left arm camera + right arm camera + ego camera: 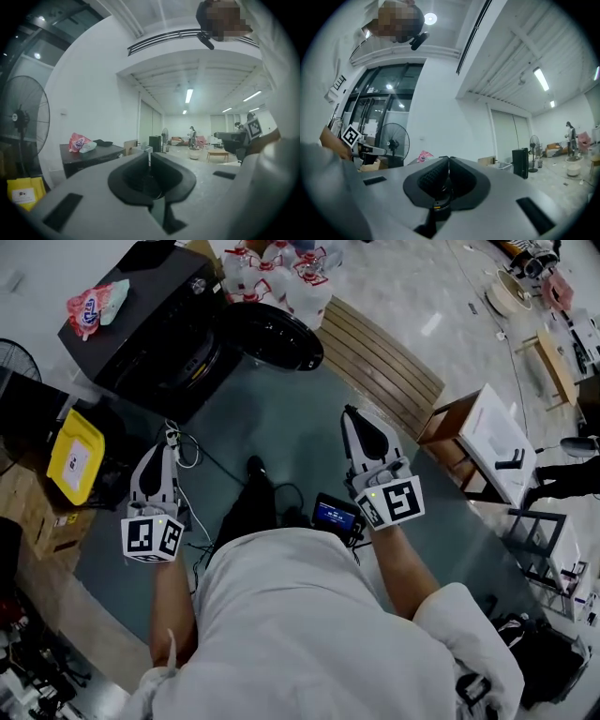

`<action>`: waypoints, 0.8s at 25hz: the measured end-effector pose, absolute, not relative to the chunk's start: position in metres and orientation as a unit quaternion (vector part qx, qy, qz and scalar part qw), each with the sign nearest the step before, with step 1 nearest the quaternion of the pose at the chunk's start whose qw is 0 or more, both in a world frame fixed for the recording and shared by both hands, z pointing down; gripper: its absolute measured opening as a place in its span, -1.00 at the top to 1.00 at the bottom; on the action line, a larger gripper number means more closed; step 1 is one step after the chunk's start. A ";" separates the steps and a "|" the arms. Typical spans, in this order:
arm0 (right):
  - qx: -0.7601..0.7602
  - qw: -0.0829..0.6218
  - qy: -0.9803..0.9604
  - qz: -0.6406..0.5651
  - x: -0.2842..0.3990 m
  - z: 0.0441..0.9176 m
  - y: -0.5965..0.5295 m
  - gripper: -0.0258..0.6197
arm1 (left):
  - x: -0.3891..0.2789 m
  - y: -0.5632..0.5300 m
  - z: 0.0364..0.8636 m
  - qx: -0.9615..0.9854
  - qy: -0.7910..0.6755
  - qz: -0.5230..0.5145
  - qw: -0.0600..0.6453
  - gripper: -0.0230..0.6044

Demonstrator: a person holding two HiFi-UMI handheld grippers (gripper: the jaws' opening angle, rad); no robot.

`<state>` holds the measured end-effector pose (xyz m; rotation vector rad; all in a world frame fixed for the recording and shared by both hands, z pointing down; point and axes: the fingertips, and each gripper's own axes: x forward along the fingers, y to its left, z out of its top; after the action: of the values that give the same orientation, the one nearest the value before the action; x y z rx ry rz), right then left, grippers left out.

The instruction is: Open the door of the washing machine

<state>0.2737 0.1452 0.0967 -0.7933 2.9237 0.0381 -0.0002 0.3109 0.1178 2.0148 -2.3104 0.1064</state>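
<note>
The black washing machine [131,320] stands at the upper left of the head view, and its round door [274,334] hangs swung out at its right side. Both grippers are held out level in the air over the grey-green floor, short of the machine. My left gripper [171,435] is shut and holds nothing. My right gripper [349,412] also has its jaws together, empty. The left gripper view looks past its shut jaws [150,155] to the machine [91,157], which is far off. From the right gripper [447,159], only the room's wall and fans show ahead.
A pink bag [94,304] lies on the machine's top. A yellow box [75,457] sits at the left and packs of water bottles [281,273] behind the door. A slatted wooden platform [384,357] and a white table [497,442] are at the right. Cables trail on the floor [192,456].
</note>
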 end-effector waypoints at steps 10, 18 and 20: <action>-0.234 0.049 0.971 -0.007 0.274 0.117 0.211 0.82 | 0.019 0.386 0.105 0.628 -0.777 0.031 0.017 0.86; -0.248 0.034 0.968 -0.001 0.246 0.115 0.244 0.82 | -0.013 0.416 0.094 0.631 -0.775 0.001 0.008 0.86; -0.250 0.027 0.968 -0.009 0.234 0.116 0.256 0.82 | -0.022 0.424 0.099 0.634 -0.773 0.006 0.012 0.86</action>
<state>0.2344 0.2557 0.1161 -0.7720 2.9888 -0.0286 -0.0220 0.4242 0.0994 1.9772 -2.4106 0.0191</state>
